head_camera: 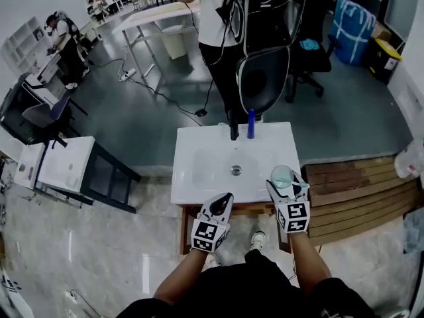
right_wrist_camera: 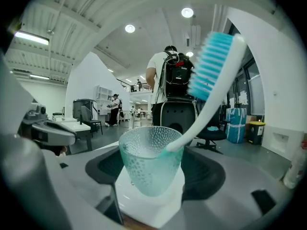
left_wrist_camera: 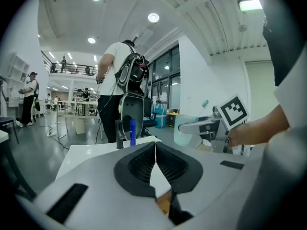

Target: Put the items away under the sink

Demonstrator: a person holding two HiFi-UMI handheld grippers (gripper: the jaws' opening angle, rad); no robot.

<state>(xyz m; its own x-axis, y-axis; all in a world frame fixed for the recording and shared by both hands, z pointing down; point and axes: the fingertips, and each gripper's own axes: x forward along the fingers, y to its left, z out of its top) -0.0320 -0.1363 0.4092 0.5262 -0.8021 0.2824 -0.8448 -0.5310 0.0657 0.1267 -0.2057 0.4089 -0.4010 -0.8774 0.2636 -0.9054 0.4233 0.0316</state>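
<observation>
Head view first: I've got the white sink [head_camera: 191, 189] straight ahead, with a black tap [head_camera: 234, 132] and a blue tube [head_camera: 251, 123] standing at its back edge. My right gripper [head_camera: 285, 181] sits over the front right corner with the cup [head_camera: 281, 175] between its jaws. My left gripper [head_camera: 227, 196] hangs at the front rim with nothing in it. Left gripper view now: jaws pressed together tip to tip, empty, sink top beyond them. Right gripper view: jaws clamped on the cup's lower wall. It's a dimpled, see-through teal cup with a toothbrush [right_wrist_camera: 211, 75] leaning loose inside, bristles high on the right. Whether the cup's foot touches the sink top, I can't tell. I reckon it's light, thin-walled and maybe brittle, so a gentle squeeze low on the wall suits it. The brush looks top-heavy and free, so the cup wants keeping upright on the way under the sink, or the brush tips out.
</observation>
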